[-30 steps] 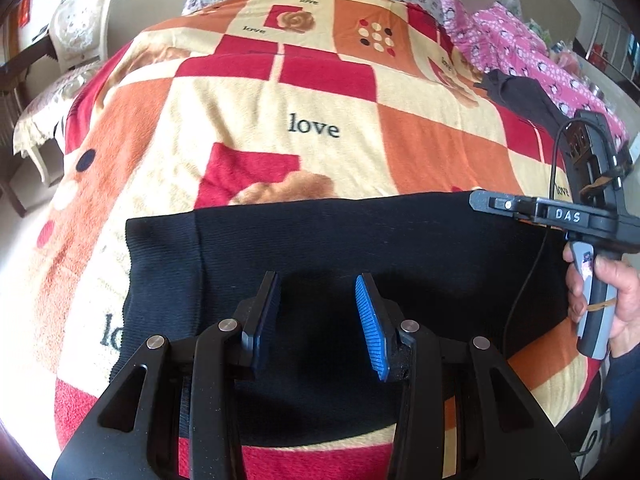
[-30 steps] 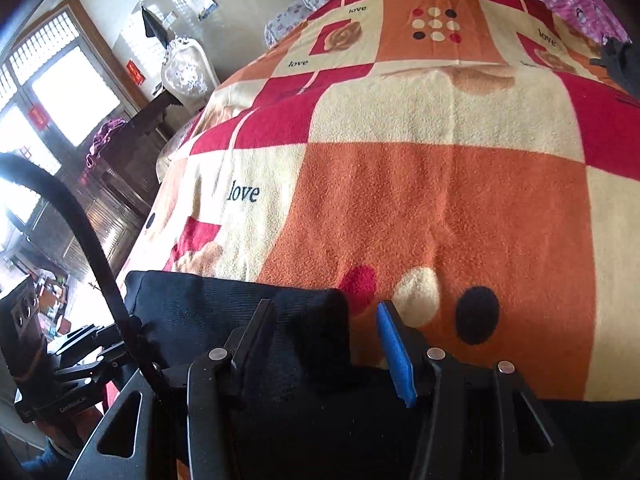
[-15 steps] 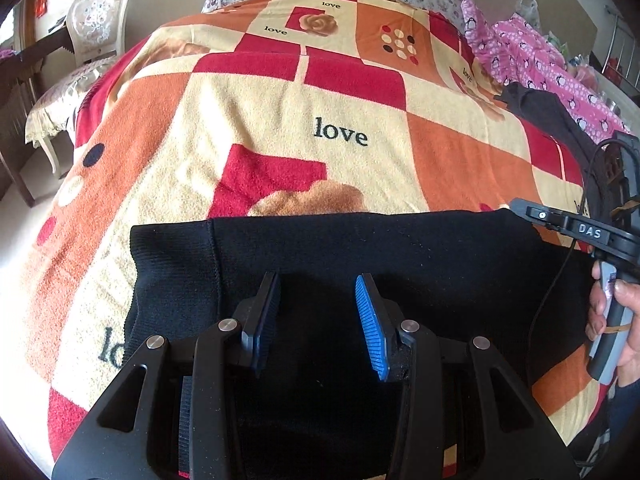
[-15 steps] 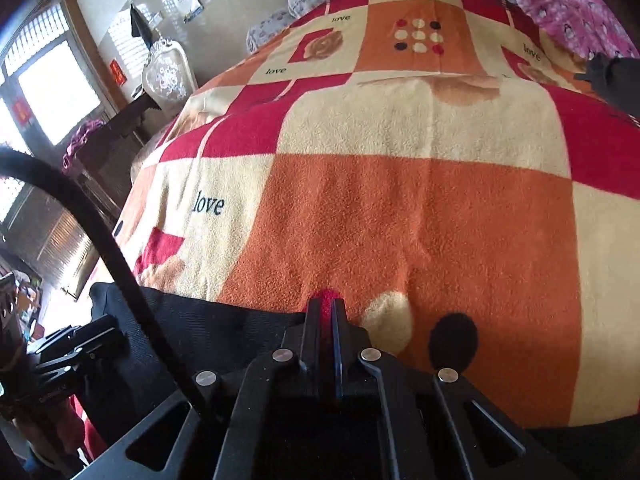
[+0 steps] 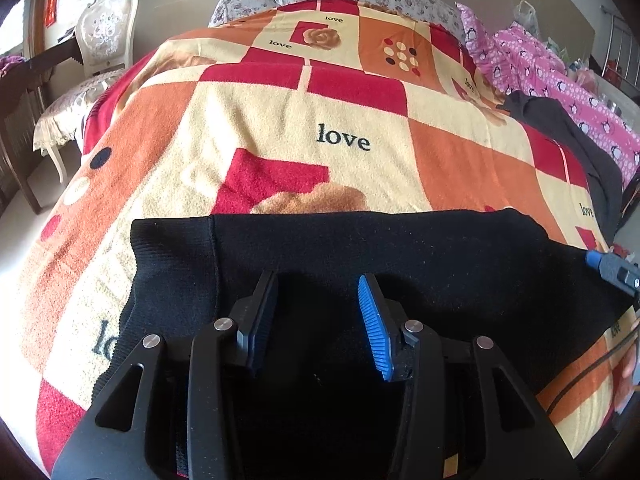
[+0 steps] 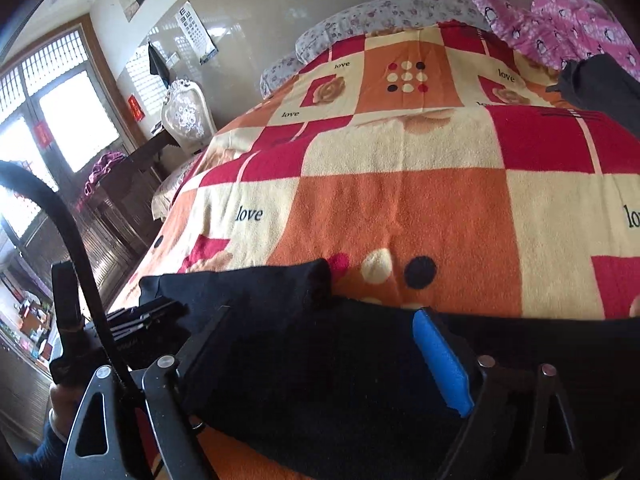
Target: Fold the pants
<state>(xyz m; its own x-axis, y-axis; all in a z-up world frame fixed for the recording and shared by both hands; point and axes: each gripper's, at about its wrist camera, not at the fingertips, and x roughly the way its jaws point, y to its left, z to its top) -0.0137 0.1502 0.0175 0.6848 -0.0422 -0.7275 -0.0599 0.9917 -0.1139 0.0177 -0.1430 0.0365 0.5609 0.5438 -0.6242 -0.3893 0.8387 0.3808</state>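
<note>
Left gripper (image 5: 316, 320) sits at 6 o'clock of its view, fingers apart with a moderate gap, hovering over the black pants (image 5: 360, 264), nothing pinched as far as I can see. Right gripper (image 6: 320, 344) has just been opening: fingers wide apart, the fabric lying under and between them but not clamped. Pants lie as a flat black band across the near edge of the bed, on the checked blanket (image 5: 280, 120), with a folded end bunched at 11 o'clock of the right fingers. My read: a fold was just laid down and released. To do this well, keep edges aligned, press the crease flat, and grab the next corner through both layers, not just the top one. Further out, the blanket prints "love" (image 5: 343, 139) repeatedly, at 12 o'clock in the left view and 10 o'clock in the right. Wall calendar and red door stickers beyond: unreadable.
</note>
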